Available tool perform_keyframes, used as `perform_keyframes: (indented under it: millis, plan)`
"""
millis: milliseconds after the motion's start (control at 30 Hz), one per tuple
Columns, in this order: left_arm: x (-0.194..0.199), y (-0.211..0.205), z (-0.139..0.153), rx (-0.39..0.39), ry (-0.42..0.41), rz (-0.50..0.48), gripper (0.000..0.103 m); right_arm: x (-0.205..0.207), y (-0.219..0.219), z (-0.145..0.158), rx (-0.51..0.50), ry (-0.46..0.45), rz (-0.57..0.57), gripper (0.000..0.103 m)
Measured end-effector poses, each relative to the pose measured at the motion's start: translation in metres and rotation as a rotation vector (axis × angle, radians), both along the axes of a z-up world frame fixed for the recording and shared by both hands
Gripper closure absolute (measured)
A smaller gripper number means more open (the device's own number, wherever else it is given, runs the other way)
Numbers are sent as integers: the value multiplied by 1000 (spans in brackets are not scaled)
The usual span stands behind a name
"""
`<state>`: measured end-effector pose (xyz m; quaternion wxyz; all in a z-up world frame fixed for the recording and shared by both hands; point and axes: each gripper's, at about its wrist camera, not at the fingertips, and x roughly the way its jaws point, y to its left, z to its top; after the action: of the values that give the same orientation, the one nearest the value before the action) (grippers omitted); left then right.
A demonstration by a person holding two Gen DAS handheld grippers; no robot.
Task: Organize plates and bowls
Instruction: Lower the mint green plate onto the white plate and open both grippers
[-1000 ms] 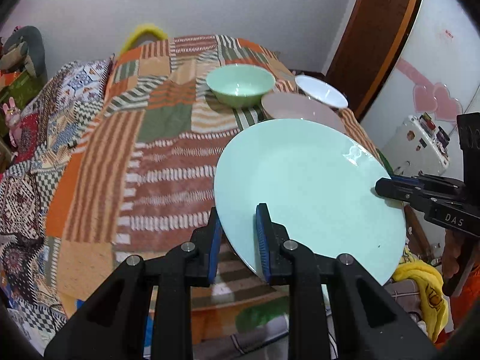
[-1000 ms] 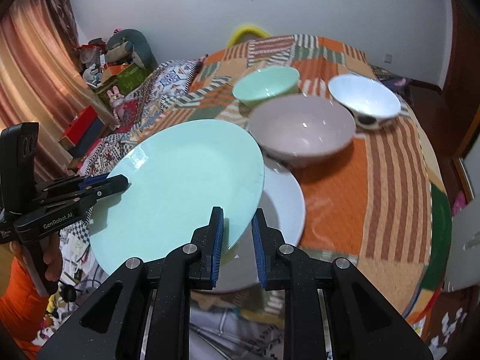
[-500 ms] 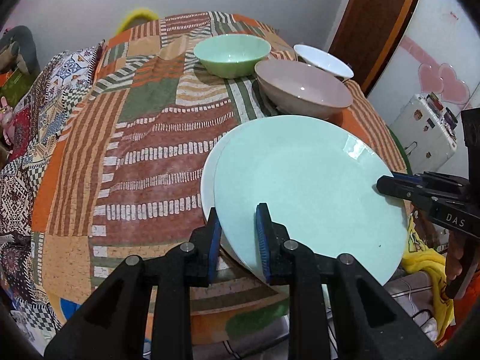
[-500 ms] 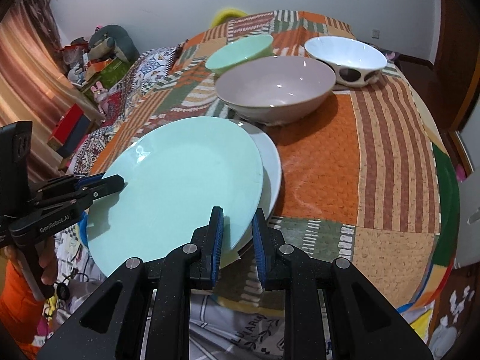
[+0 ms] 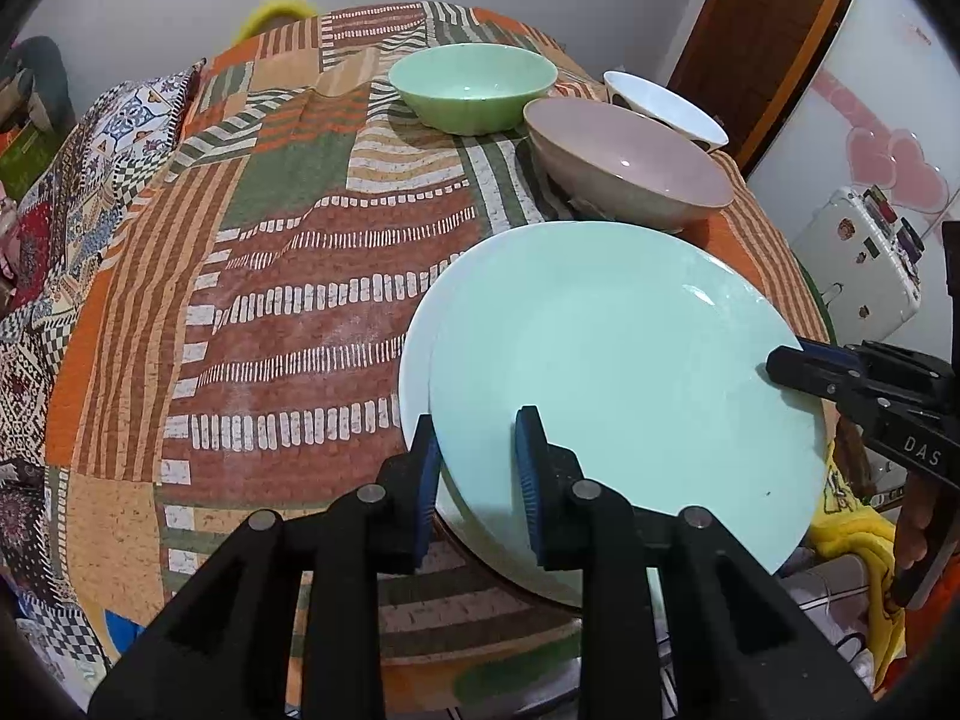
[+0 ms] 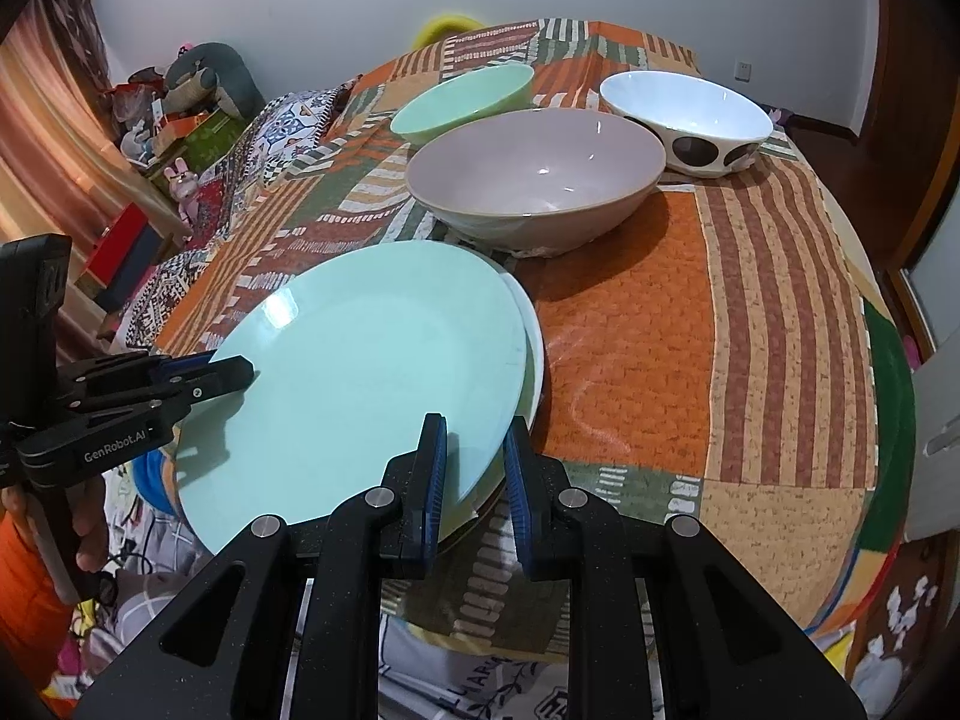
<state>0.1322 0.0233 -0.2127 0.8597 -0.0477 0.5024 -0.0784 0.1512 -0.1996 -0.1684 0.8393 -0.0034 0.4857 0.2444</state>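
Observation:
A pale green plate (image 5: 618, 360) is held by both grippers over a white plate (image 5: 414, 360) at the table's near edge. My left gripper (image 5: 477, 474) is shut on the green plate's near rim; it also shows in the right wrist view (image 6: 240, 369) at the plate's left rim. My right gripper (image 6: 474, 480) is shut on the opposite rim of the green plate (image 6: 360, 372); it shows in the left wrist view (image 5: 780, 360). The white plate's edge (image 6: 534, 348) peeks out underneath. Whether the plates touch is unclear.
A pink-grey bowl (image 6: 534, 174) stands just behind the plates, a green bowl (image 6: 462, 99) farther back left, a white spotted bowl (image 6: 690, 114) back right. The patchwork tablecloth (image 6: 720, 300) covers the round table. A wooden door (image 5: 750, 42) is at right.
Both grippers carried the green plate forward and down, from above the table edge to over the white plate. The bowls have not moved.

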Motion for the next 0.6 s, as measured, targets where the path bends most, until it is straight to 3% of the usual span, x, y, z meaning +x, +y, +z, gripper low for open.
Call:
perform_keyframes:
  millis: [133, 600]
  plan:
    - [0, -4, -1, 39, -17, -4, 76, 2, 1, 0, -2, -5, 0, 85]
    - [1, -2, 0, 59, -28, -5, 77, 4, 12, -3, -8, -19, 17, 81]
